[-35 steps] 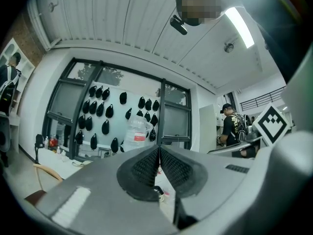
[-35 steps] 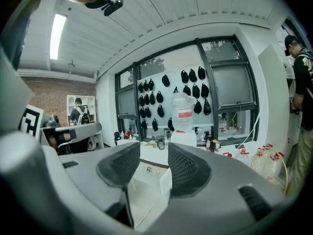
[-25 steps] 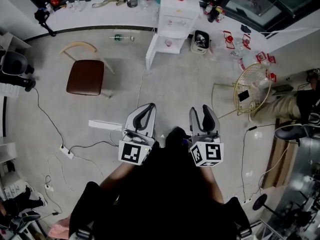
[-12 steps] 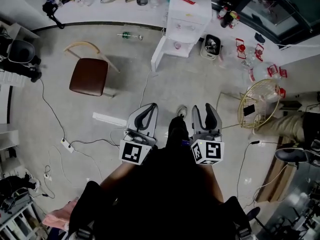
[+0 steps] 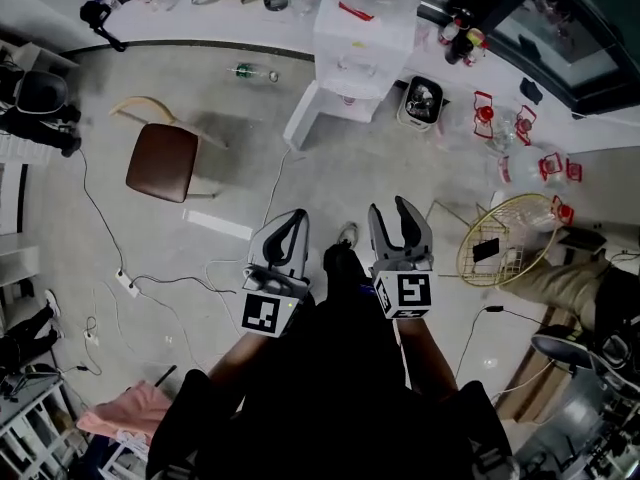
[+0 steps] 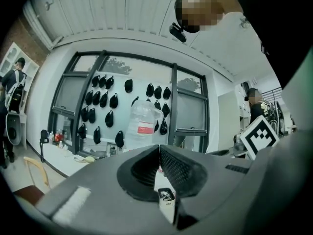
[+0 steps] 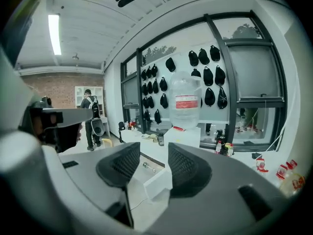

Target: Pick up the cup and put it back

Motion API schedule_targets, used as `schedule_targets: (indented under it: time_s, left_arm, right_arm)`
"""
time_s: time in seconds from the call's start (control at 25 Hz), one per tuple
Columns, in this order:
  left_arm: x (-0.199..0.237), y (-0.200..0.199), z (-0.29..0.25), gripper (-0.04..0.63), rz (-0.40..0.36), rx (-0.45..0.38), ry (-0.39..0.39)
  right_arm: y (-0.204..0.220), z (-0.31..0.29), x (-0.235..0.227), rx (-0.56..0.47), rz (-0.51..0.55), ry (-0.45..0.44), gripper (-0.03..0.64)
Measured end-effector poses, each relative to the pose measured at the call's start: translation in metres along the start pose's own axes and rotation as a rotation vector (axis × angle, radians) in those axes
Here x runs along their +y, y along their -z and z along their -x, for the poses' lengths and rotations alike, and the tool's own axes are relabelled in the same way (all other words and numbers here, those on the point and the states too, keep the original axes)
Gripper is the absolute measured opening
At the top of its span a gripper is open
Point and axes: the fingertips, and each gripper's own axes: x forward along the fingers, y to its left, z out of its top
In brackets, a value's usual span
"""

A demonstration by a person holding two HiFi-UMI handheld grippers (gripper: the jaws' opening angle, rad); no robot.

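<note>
Grey floor [image 5: 300,168] lies well below both tools. The left gripper [image 6: 160,148] has its jaws pressed together, empty. The right gripper [image 7: 154,153] stands part open with nothing between. Beyond are a brown chair [image 5: 160,163] and a white cabinet [image 5: 345,63]. The only cup-like thing I can make out, a small dark vessel [image 7: 160,140], sits on the far counter [image 5: 200,23].

Bright and even from overhead in the head view; soft shadow just right of the chair [image 5: 160,161] on the pale floor [image 5: 330,168]. Glare from a ceiling strip lamp [image 7: 53,33], daylight through the windows [image 7: 244,72]. Heavy fisheye bending and black corners in both gripper views; left tongs [image 6: 159,148] and right tongs [image 7: 154,150] dim, slightly soft.
</note>
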Motion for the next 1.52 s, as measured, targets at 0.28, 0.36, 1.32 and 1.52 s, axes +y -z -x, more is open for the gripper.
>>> schedule_targets:
  time_s: [0.28, 0.36, 1.32, 1.52]
  left_arm:
    - [-0.012, 0.015, -0.055, 0.008, -0.018, 0.011, -0.035]
    - [-0.009, 0.022, -0.068, 0.008, -0.015, 0.024, -0.041]
    - [0.140, 0.219, -0.253, 0.008, 0.009, -0.007, -0.050]
    - [0.164, 0.294, -0.290, 0.008, 0.009, -0.025, -0.054]
  right_arm:
    - [0.009, -0.051, -0.057, -0.003, 0.000, -0.042, 0.172]
    - [0.014, -0.065, -0.065, 0.003, 0.000, -0.047, 0.172]
    - [0.182, -0.286, -0.115, 0.061, 0.027, -0.049, 0.178]
    - [0.252, -0.333, -0.129, 0.068, 0.047, -0.050, 0.176]
